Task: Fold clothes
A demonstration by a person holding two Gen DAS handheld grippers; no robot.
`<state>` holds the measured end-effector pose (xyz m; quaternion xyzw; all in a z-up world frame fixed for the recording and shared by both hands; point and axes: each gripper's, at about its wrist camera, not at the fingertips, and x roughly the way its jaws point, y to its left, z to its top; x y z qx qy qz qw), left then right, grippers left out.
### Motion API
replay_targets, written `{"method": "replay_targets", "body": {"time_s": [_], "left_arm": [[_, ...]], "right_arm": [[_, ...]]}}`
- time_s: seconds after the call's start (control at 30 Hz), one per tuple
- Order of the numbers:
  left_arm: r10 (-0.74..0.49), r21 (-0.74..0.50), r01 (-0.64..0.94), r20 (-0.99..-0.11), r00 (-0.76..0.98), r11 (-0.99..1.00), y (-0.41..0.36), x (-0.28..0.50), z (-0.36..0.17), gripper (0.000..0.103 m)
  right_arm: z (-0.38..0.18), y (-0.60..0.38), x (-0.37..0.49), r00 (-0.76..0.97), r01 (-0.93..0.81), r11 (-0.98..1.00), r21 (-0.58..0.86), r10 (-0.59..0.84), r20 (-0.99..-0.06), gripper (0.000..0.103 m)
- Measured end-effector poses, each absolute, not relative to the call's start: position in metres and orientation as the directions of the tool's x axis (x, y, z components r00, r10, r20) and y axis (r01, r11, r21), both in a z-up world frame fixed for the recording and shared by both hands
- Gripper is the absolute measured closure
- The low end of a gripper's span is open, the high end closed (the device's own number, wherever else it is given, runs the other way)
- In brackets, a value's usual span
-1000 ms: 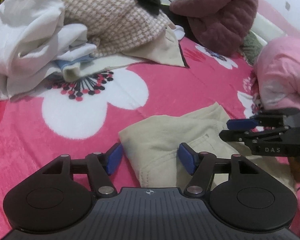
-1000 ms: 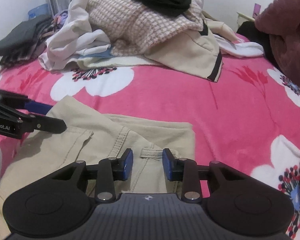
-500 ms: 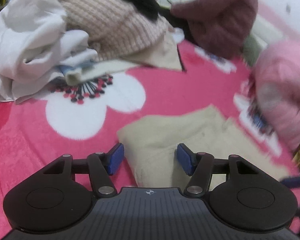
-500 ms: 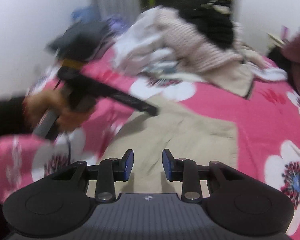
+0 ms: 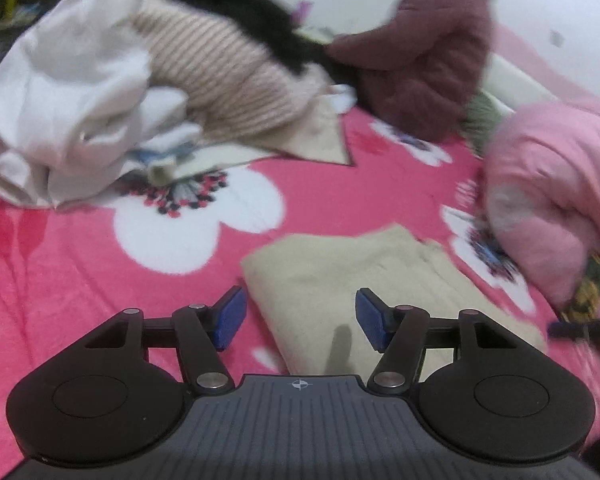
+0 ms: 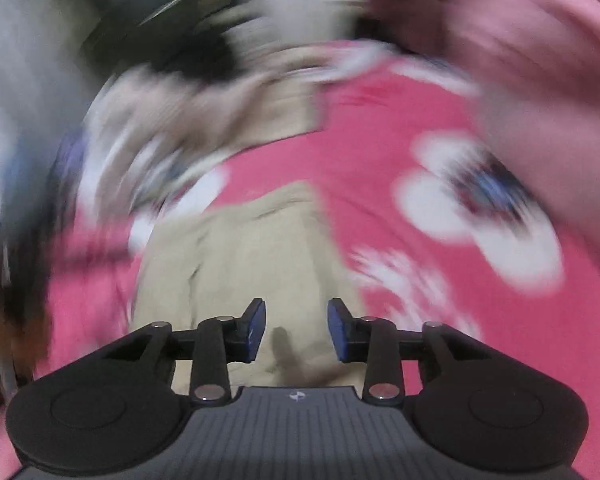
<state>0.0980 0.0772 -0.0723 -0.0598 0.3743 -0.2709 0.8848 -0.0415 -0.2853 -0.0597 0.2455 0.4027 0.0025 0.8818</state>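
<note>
- We found the beige trousers (image 5: 352, 276) lying folded and flat on the pink flowered blanket (image 5: 80, 280), in front of the clothes pile (image 5: 148, 92).
- In the left wrist view, their long axis ran from the near centre toward the right, with one short edge facing the pile.
- In the right wrist view the trousers (image 6: 240, 256) ran lengthwise away from the camera, narrowing toward a far corner; heavy blur hid finer detail.
- The left gripper (image 5: 298, 316) hung above the near left corner of the trousers. Its jaws stood wide apart, released, with no cloth pinched; the left pad sat over the blanket, the right over the trousers.
- The right gripper (image 6: 296, 330) hung above the near end of the trousers. Its jaws had just been opening, and nothing was clamped between them; the cloth showed only beneath the gap.
- A maroon jacket (image 5: 424, 52) and a pink jacket (image 5: 552, 200) lay on the right side of the blanket, apart from the trousers.
</note>
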Motion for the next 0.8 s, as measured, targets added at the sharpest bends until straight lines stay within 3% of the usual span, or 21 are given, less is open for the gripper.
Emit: {"method": "replay_targets", "body": {"time_s": [0.1,0.23,0.5,0.8], "left_arm": [[-0.569,-0.237,0.562,-0.619,0.54,0.792,0.067,0.061,-0.062,0.042],[-0.626,-0.114,0.727,-0.609,0.488,0.677,0.028,0.01,-0.058,0.041],[-0.612,0.166,0.855,-0.632,0.475,0.492,-0.068,-0.033,-0.076,0.041],[-0.549,0.244,0.838,-0.661,0.512,0.488,-0.108,-0.012,-0.096,0.041]], "right_arm": [[-0.086,-0.329,-0.077,0.708,0.344,0.647,0.681,0.298,-0.641,0.058],[-0.118,-0.345,-0.098,0.729,0.394,0.409,0.823,0.406,-0.551,0.049],[-0.119,-0.343,-0.067,0.744,0.377,0.402,0.834,0.405,-0.532,0.046],[-0.143,-0.342,-0.034,0.678,0.429,0.399,0.811,0.452,-0.58,0.044]]}}
